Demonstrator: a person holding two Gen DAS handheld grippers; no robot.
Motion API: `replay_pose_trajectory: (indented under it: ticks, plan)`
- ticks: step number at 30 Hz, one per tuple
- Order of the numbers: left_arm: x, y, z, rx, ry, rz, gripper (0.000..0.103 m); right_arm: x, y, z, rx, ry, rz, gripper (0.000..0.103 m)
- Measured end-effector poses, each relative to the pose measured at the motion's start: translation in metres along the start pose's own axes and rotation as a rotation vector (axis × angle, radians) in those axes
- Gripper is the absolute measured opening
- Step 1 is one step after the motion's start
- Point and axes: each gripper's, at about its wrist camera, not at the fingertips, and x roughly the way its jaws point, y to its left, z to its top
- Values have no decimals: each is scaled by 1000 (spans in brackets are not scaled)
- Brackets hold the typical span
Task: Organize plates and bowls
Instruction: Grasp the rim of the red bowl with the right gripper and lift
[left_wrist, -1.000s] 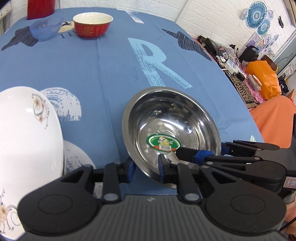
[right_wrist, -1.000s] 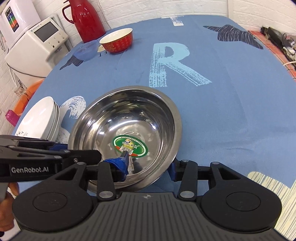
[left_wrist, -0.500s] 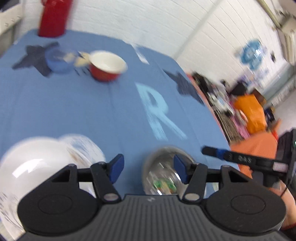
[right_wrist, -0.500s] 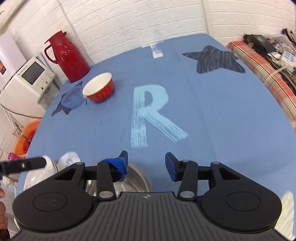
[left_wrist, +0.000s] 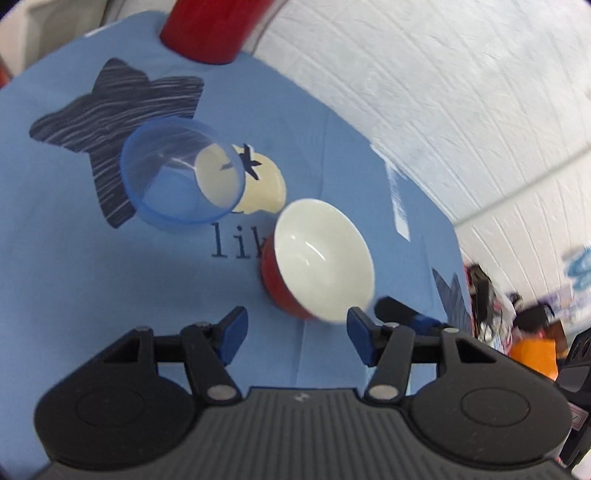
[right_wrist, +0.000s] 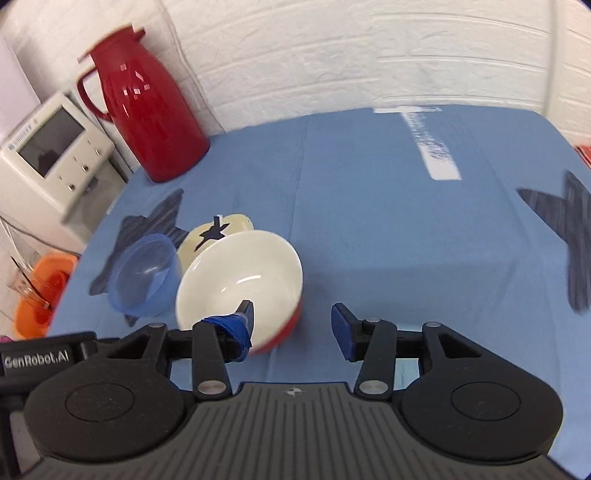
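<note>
A red bowl (left_wrist: 321, 258) with a white inside stands on the blue tablecloth, a translucent blue bowl (left_wrist: 181, 173) just to its left. My left gripper (left_wrist: 295, 332) is open, and the red bowl sits just beyond its fingertips, nearer the right one. In the right wrist view the red bowl (right_wrist: 240, 277) and the blue bowl (right_wrist: 144, 277) stand side by side. My right gripper (right_wrist: 291, 325) is open; its taped left finger (right_wrist: 236, 328) overlaps the bowl's inside, and the bowl's near right rim lies between the fingers. Nothing is held.
A red thermos jug (right_wrist: 147, 110) stands at the table's far left corner by the white brick wall. A white appliance (right_wrist: 55, 155) and an orange container (right_wrist: 40, 295) sit off the table's left edge. Blue cloth (right_wrist: 406, 240) stretches to the right of the bowls.
Both grippers have left the steel bowl and travelled across the table to the red bowl. The steel bowl and the white plates are out of view. Both stay open.
</note>
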Motion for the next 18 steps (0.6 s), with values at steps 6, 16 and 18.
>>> replay_pose_trajectory:
  ticks: [6,16,18]
  plan:
    - [33,-1,7,-13,-23,91,57,51,5,10,-88,84,-53,33]
    - [47,3,11,22,16,76,15,43,5,-1,-58,17,62,15]
    - [41,3,6,38,35,79,13,34,9,-8,-85,25,53,15]
